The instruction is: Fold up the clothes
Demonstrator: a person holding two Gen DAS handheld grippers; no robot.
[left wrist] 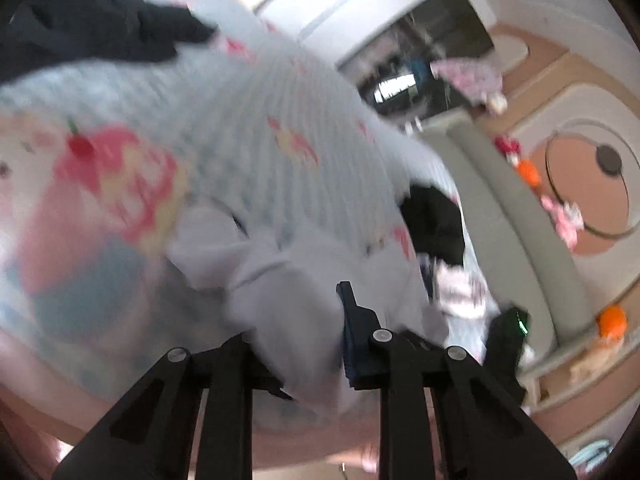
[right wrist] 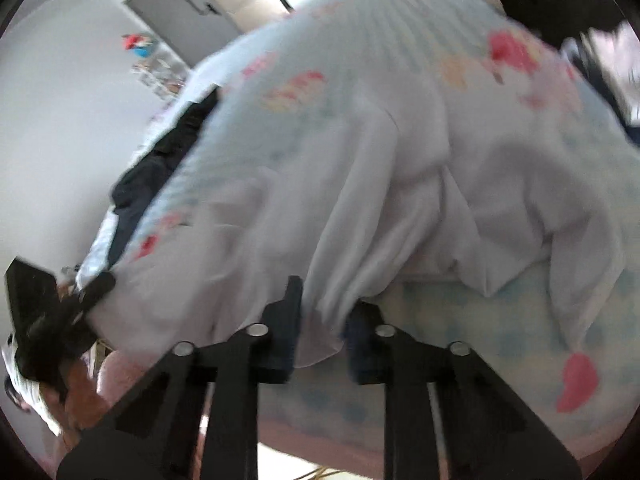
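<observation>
Pale-blue cotton fills nearly everything: the bed (right wrist: 460, 400), under its cartoon-printed striped cover, is the surface for this fold, broad and soft enough to spread a garment flat. Dark clothes (left wrist: 92, 28) lie heaped at its far side, apparently waiting their turn, and a second black item (left wrist: 434, 220) sits near the right edge in the left wrist view.

Now the main event, the white garment (right wrist: 400, 184). It's rumpled across the middle of the bed, ridged with creases that run back toward both cameras, which I read as cloth being pulled up by two corners of its near edge.

Right claw (right wrist: 322, 332): its dark pads are closed onto a bunched hem of that white garment, fabric squeezed between them and spilling out below. Left claw (left wrist: 298, 332): same story, white cloth (left wrist: 276, 280) gathered thick between its fingers, the right-hand pad (left wrist: 352, 320) pressed against the bundle, the other one buried under it.

A grip at each side makes sense: it lets the garment be lifted and stretched evenly before laying it over. My call is that the fold itself hasn't started; the cloth is too crumpled. Both views are smeared, so finer detail is lost.
</observation>
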